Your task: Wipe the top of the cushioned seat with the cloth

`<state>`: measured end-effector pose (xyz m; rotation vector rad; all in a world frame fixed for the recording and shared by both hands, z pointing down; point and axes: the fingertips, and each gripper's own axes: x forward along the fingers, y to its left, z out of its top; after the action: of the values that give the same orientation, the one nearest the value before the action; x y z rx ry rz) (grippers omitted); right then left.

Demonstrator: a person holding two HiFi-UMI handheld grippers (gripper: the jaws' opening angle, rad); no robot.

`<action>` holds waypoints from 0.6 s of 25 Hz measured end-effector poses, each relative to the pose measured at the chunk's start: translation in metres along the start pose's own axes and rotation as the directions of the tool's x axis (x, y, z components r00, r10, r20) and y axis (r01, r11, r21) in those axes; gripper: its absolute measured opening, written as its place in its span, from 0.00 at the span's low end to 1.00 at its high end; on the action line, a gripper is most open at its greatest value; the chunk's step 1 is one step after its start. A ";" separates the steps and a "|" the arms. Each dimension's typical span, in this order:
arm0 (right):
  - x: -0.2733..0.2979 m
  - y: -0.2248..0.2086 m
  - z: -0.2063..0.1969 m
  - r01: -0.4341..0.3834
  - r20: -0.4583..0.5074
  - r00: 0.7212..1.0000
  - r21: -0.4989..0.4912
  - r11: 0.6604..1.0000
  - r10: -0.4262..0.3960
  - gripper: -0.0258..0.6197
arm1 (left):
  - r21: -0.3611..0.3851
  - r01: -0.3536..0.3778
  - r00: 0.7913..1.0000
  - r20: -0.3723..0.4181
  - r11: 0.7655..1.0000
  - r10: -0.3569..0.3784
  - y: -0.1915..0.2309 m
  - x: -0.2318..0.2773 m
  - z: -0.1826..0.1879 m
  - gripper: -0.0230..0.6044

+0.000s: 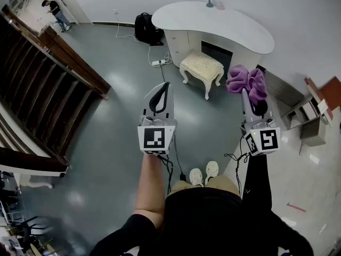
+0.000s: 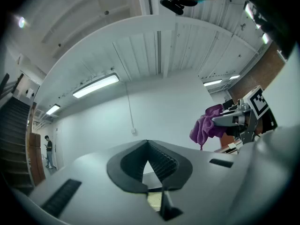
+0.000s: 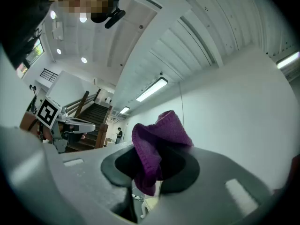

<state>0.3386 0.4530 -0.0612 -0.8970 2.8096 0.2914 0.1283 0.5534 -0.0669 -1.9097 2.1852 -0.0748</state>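
Note:
A cream cushioned seat (image 1: 201, 64) on white carved legs stands ahead of me, in front of a white desk (image 1: 213, 21). A purple cloth (image 1: 246, 82) is bunched at the tip of my right gripper (image 1: 249, 97), which is shut on it and held up to the right of the seat. The cloth (image 3: 157, 146) fills the jaws in the right gripper view. My left gripper (image 1: 162, 92) is held up left of the seat, jaws shut with nothing between them; its tips (image 2: 149, 144) meet in the left gripper view. Both grippers are well short of the seat.
A dark wooden staircase (image 1: 42, 84) runs along the left. A black backpack (image 1: 146, 30) and a power strip (image 1: 158, 63) lie by the desk. Shelving and boxes (image 1: 311, 111) stand at the right. A person (image 1: 56, 12) stands far off at the back left. Grey floor surrounds my feet (image 1: 204, 173).

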 end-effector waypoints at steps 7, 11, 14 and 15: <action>-0.010 0.012 0.002 0.008 0.000 1.000 -0.008 1.000 -0.008 0.16 | -0.009 0.002 1.000 0.000 1.000 -0.002 0.001 -0.011 0.000 0.04; -0.002 0.006 0.002 0.011 -0.009 1.000 -0.007 1.000 -0.011 0.16 | -0.012 -0.006 1.000 -0.004 1.000 0.006 0.005 -0.002 0.002 0.05; -0.006 0.010 -0.001 0.011 -0.012 1.000 0.000 1.000 -0.011 0.16 | -0.013 -0.003 1.000 -0.009 1.000 0.003 0.004 -0.007 -0.002 0.05; -0.008 0.013 -0.003 0.010 -0.012 1.000 0.003 1.000 -0.010 0.16 | -0.014 -0.002 1.000 -0.012 1.000 0.002 0.003 -0.011 -0.004 0.04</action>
<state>0.3370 0.4671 -0.0549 -0.9154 2.8148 0.2807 0.1254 0.5644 -0.0617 -1.9194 2.2007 -0.0707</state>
